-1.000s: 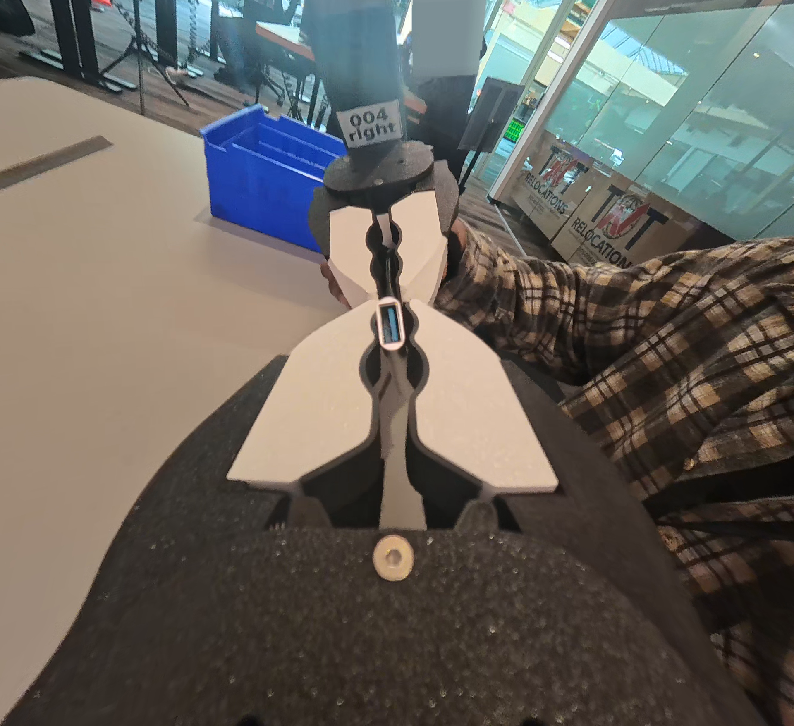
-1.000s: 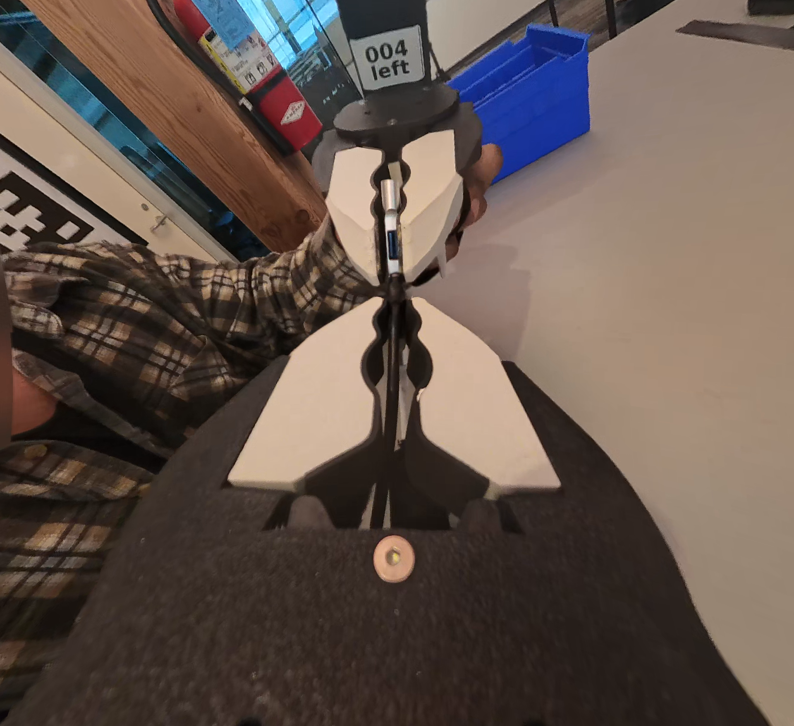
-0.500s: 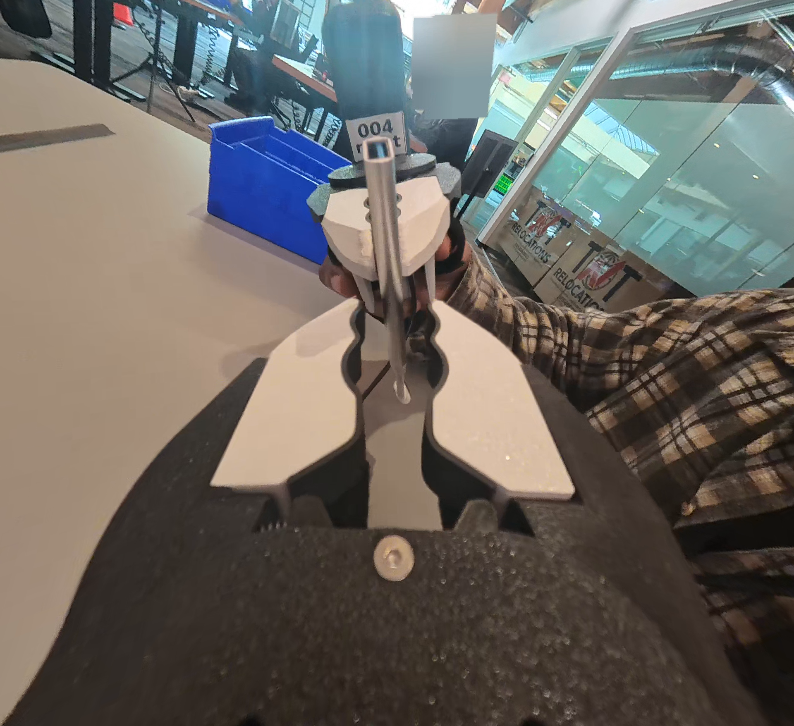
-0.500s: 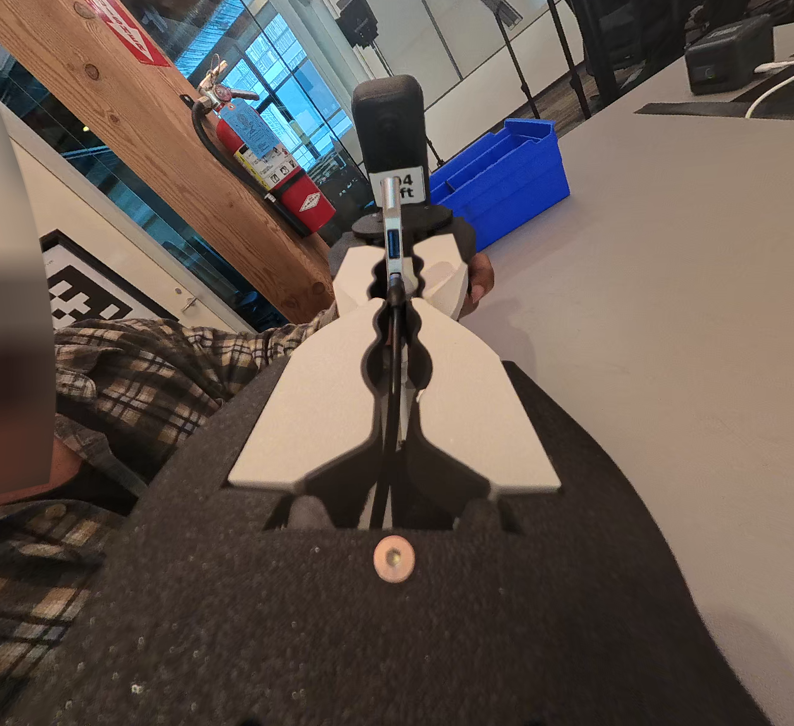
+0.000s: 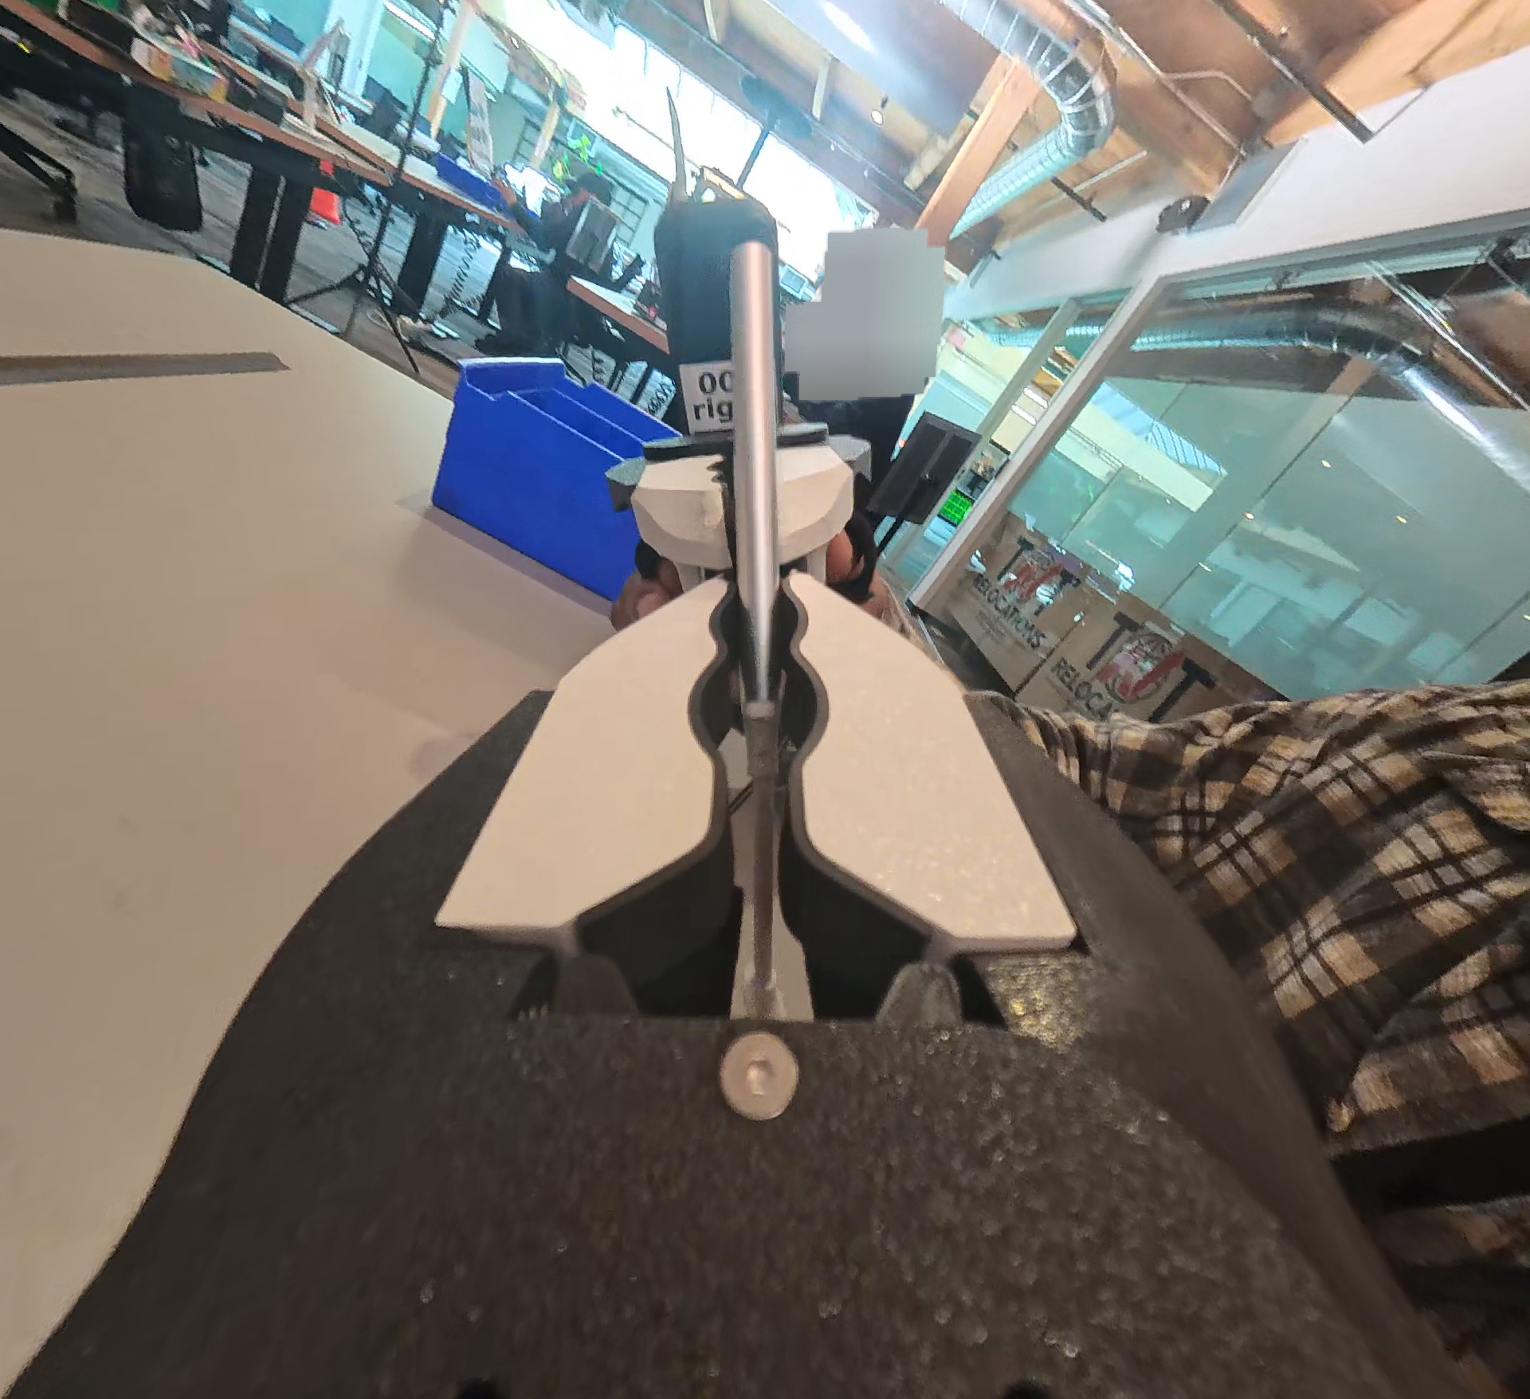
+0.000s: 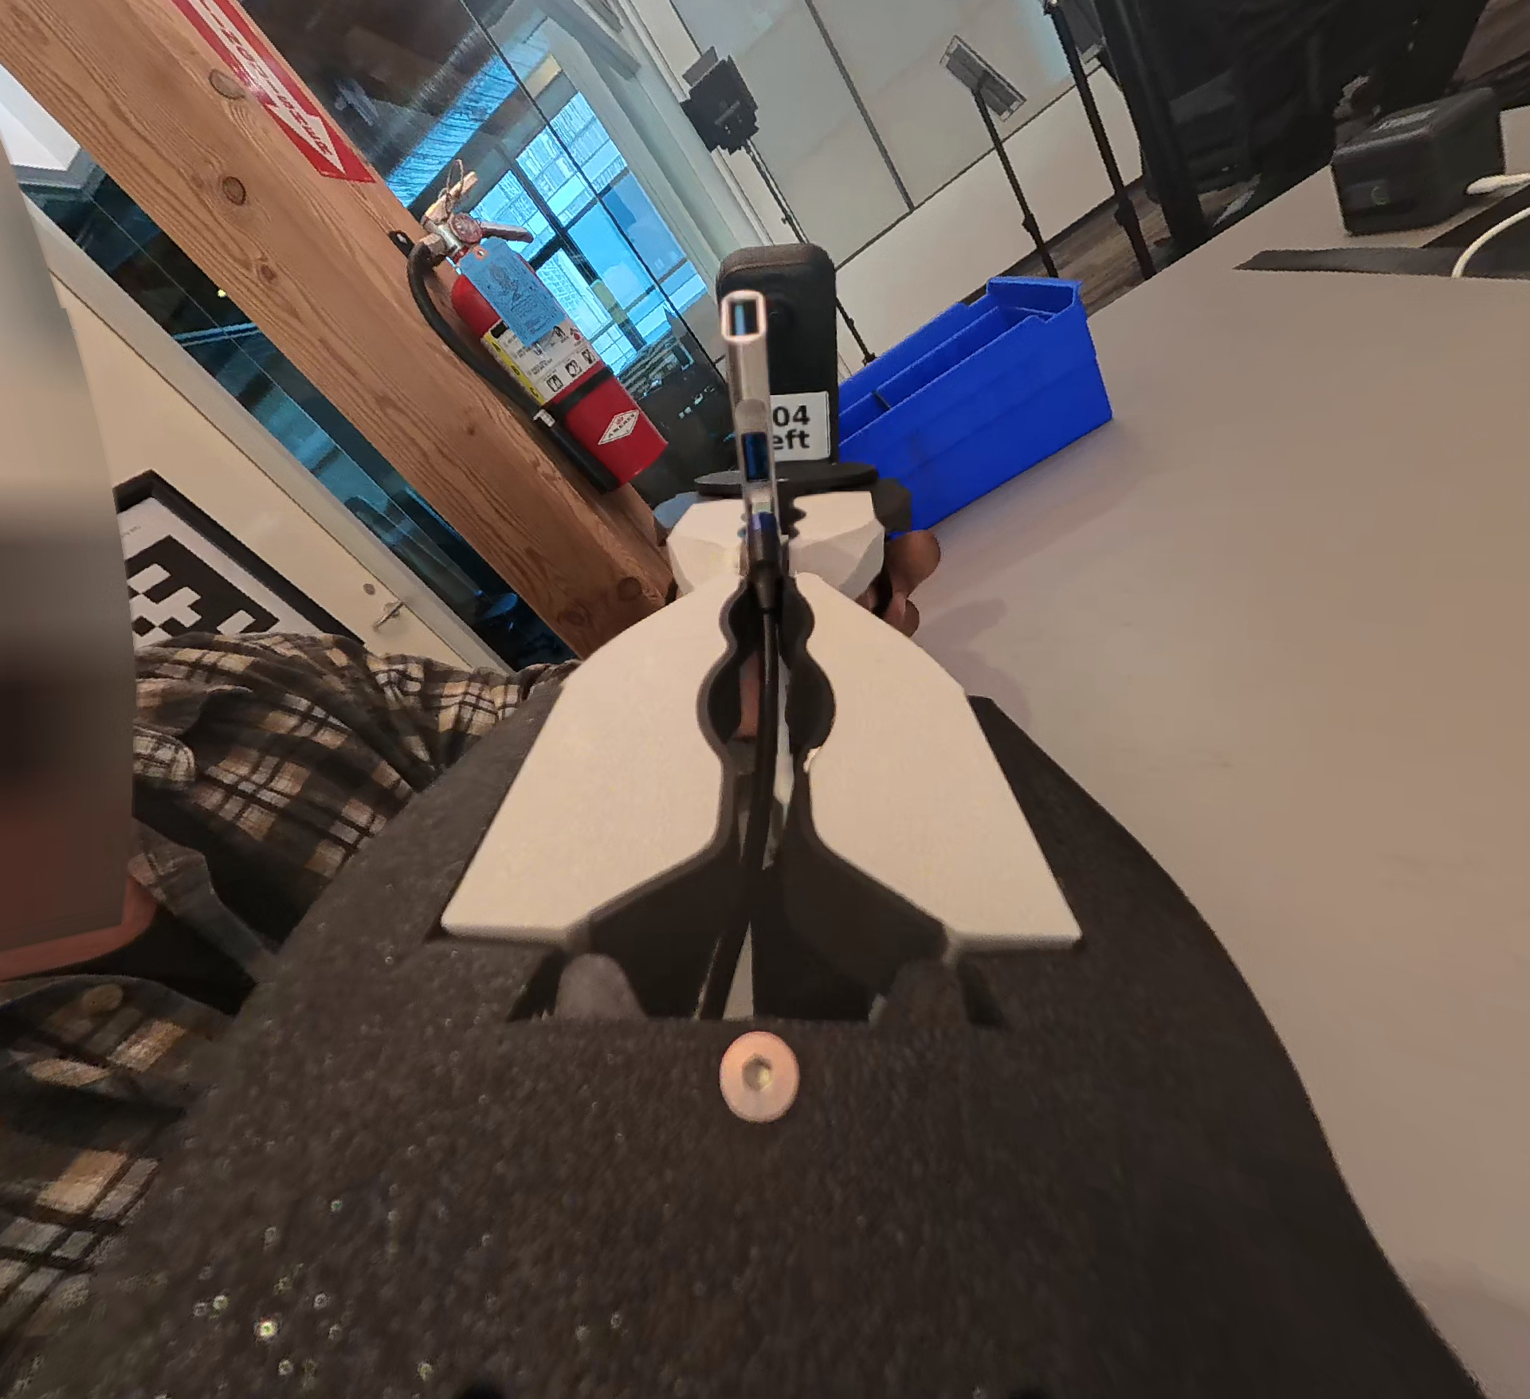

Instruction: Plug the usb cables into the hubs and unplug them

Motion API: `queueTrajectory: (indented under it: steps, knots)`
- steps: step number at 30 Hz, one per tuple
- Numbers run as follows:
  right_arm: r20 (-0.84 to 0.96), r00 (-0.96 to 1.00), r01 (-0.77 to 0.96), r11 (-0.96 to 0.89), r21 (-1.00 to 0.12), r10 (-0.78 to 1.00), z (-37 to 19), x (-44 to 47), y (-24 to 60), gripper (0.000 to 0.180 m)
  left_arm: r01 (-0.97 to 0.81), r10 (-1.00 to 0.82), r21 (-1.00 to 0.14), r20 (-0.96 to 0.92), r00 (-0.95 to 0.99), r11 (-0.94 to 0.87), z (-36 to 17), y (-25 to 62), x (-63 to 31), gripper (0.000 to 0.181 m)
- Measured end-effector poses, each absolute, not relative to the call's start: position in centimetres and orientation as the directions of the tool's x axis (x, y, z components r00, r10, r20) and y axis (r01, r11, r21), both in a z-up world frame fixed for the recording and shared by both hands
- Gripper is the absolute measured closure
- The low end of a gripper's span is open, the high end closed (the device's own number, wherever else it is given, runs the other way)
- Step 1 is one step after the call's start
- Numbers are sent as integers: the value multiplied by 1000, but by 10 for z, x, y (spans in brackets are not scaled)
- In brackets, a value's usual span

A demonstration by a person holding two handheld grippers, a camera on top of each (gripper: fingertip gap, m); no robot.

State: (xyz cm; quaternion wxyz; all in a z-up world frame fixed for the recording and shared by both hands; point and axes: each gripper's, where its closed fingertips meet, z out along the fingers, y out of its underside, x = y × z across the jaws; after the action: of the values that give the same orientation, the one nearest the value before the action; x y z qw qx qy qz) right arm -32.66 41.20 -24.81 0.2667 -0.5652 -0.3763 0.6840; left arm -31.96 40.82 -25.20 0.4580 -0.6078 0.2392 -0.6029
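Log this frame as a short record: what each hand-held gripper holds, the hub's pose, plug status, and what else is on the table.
left hand-held gripper: shut on the silver hub
right hand-held gripper: shut on the black cable
hub pose: roughly upright between the two facing grippers, open port at its top end
plug status: cable end meets the hub's lower end; whether it is seated cannot be told
table: pale, with a blue bin at its far edge
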Motion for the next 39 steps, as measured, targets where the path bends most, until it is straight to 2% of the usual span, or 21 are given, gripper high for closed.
queueTrajectory:
  steps: [4,9,13,16,21,23,25,27,34,39]
  knots:
    - [-537,-188,41,-539,-841,823,-249,-330,410,174,354,-832,-818,531,162,-453,-241,414,-328,175]
    - [-512,-140,4,-516,-856,848,-244,-334,419,174,456,-779,-704,626,35,-545,-237,421,-331,175]
    - [-491,-117,57,-488,-871,863,-248,-333,417,174,413,-761,-686,648,-26,-598,-241,417,-333,171]
    - [-461,-80,110,-452,-885,884,-253,-331,417,174,416,-784,-726,619,48,-548,-230,425,-349,135]
    - [-454,-84,201,-431,-880,887,-261,-336,414,174,210,-840,-845,524,143,-491,-218,425,-339,123]
    - [-447,-102,228,-417,-880,889,-262,-341,408,175,102,-855,-872,489,175,-478,-223,427,-331,126]
    - [-442,-119,238,-407,-882,889,-259,-344,404,174,69,-863,-876,483,147,-478,-223,426,-328,139]
    - [-445,-137,233,-408,-883,885,-256,-345,403,174,107,-871,-873,485,79,-476,-215,422,-328,173]
    - [-541,-146,109,-530,-841,828,-250,-337,415,175,190,-863,-874,478,165,-447,-225,428,-342,174]
    - [-599,-140,82,-594,-800,788,-266,-336,415,176,209,-845,-853,512,157,-478,-240,430,-343,174]
